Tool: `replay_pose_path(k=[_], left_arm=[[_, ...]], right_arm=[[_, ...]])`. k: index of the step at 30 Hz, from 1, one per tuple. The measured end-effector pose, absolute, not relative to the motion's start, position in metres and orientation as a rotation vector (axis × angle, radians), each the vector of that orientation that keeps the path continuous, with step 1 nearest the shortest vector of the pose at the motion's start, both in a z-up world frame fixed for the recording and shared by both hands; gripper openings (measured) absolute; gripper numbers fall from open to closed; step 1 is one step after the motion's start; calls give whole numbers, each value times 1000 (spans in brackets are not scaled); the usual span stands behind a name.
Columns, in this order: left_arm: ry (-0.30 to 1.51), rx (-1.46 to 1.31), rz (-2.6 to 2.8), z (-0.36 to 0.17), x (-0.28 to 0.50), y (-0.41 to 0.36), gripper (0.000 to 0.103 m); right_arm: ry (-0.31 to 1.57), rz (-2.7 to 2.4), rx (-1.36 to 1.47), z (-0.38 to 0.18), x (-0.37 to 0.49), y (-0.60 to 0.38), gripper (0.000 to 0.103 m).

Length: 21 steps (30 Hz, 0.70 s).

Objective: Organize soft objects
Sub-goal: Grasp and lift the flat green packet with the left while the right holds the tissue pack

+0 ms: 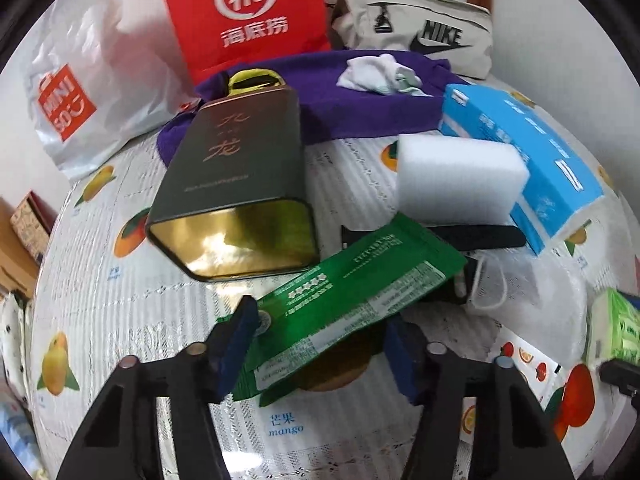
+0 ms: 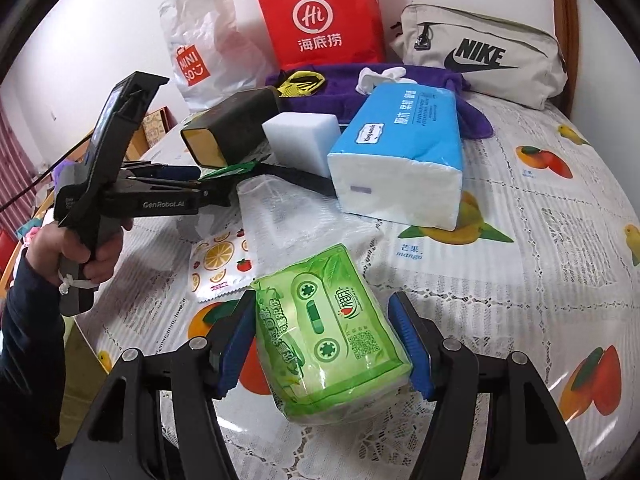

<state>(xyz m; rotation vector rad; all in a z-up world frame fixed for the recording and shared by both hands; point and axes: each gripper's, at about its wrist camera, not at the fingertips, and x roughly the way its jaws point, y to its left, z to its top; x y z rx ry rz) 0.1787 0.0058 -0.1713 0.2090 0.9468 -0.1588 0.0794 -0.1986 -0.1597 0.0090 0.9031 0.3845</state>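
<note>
My left gripper (image 1: 320, 344) is open around the near end of a flat green foil pouch (image 1: 352, 296); whether the pads touch it I cannot tell. It also shows from the side in the right wrist view (image 2: 192, 178). My right gripper (image 2: 326, 344) is open, its blue pads on either side of a green tissue pack (image 2: 328, 332) lying on the table. A white sponge block (image 1: 460, 176) and a blue tissue pack (image 2: 400, 148) lie further back. A purple cloth (image 1: 340, 100) with white socks (image 1: 380, 74) on it lies at the rear.
A dark tin (image 1: 236, 188) lies on its side by the pouch. A red paper bag (image 2: 320, 16), a white Miniso bag (image 2: 200, 48) and a beige Nike pouch (image 2: 480, 52) stand along the wall. A white mask (image 1: 492, 284), a fruit-print sachet (image 2: 218, 264) and a clear bag (image 2: 288, 216) lie on the tablecloth (image 2: 520, 240).
</note>
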Motion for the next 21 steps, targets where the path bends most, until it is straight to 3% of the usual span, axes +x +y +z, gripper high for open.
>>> replay_pose_path(k=[10,21], left_arm=[[937,221,-228,-156,174,-2,21],[910,151,-234,-141,173,4,8]], right_arm=[[897,375,23,-157,82,-204,65],[890,387,34,-152,77,-205,65]])
